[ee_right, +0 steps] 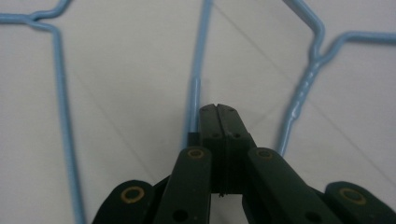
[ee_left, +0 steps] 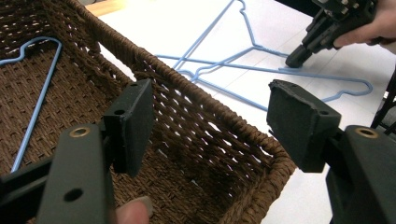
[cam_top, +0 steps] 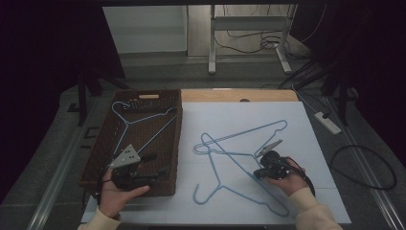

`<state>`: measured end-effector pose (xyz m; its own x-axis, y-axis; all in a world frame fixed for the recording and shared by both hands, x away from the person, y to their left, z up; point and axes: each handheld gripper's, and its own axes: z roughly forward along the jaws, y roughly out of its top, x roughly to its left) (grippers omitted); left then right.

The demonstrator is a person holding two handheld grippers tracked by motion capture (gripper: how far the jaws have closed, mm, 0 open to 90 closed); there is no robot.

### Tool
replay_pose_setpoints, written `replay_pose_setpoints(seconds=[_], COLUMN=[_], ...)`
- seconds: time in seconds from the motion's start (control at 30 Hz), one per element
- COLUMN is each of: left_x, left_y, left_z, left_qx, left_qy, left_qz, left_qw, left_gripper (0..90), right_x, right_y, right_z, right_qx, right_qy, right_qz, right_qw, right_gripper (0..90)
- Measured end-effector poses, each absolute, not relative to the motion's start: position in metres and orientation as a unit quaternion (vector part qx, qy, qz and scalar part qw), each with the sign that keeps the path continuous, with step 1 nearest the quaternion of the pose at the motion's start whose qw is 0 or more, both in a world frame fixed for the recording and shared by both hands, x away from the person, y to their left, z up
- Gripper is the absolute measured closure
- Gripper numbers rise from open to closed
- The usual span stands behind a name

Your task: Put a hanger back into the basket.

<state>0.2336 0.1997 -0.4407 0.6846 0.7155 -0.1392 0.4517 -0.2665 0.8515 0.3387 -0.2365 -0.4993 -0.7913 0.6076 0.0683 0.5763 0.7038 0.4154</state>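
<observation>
Right now the right gripper [cam_top: 262, 168] has its jaws pressed flat together, nothing visible between the pads; in the right gripper view the closed tips [ee_right: 218, 110] sit right beside a straight blue wire, which runs up and away just left of the fingers. Cannot tell whether the tips touch that wire or the sheet under it.

Two blue wire hangers lie overlapped on the white table cover [cam_top: 311, 139]. The near hanger [cam_top: 230, 178] has its long axis on a diagonal, from the hook at the near left, well to the left of the right fingers, to a corner at the near right; its upper arm passes just under the right gripper's tips. The far hanger [cam_top: 249, 132] lies with its long bar running from low left to high right, beyond the right fingers, hook end pointing left. The two cross just ahead and left of the closed tips.

Left gripper [cam_top: 153, 165] is held over the brown wicker basket [cam_top: 107, 139], jaws wide apart, empty. In the left gripper view the basket rim [ee_left: 219, 112] shows between the two pads [ee_left: 133, 121], not touched by them. A third hanger [cam_top: 139, 122] lies inside the basket, beyond the left fingers, hook pointing to the far left corner, long axis diagonal across the basket floor.
</observation>
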Motion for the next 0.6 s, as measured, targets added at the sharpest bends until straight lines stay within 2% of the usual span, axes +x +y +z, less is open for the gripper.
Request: replay_pose_setpoints(seconds=[0.17, 0.37, 0.47, 0.5, 0.6], left_x=[0.234, 0.233, 0.234, 0.234, 0.234], left_y=[0.199, 0.200, 0.199, 0.199, 0.199], left_z=[-0.441, -0.441, -0.441, -0.441, -0.442], left_qx=[0.784, 0.784, 0.785, 0.785, 0.786], left_qy=[0.372, 0.371, 0.370, 0.369, 0.369], left_qz=[0.137, 0.139, 0.138, 0.138, 0.138], left_qw=[0.478, 0.478, 0.478, 0.478, 0.477], left_gripper=[32.8, 32.9, 32.9, 32.9, 32.9], right_x=[0.332, 0.343, 0.351, 0.362, 0.378], right_y=[-0.230, -0.229, -0.227, -0.220, -0.211], right_z=[-0.499, -0.489, -0.484, -0.478, -0.476], right_qx=[0.313, 0.302, 0.297, 0.283, 0.271], right_qy=[0.925, 0.925, 0.926, 0.931, 0.937], right_qz=[0.211, 0.224, 0.226, 0.219, 0.200], right_qw=[0.039, 0.047, 0.058, 0.074, 0.087], right_gripper=[90.0, 90.0, 85.3, 71.4, 63.5])
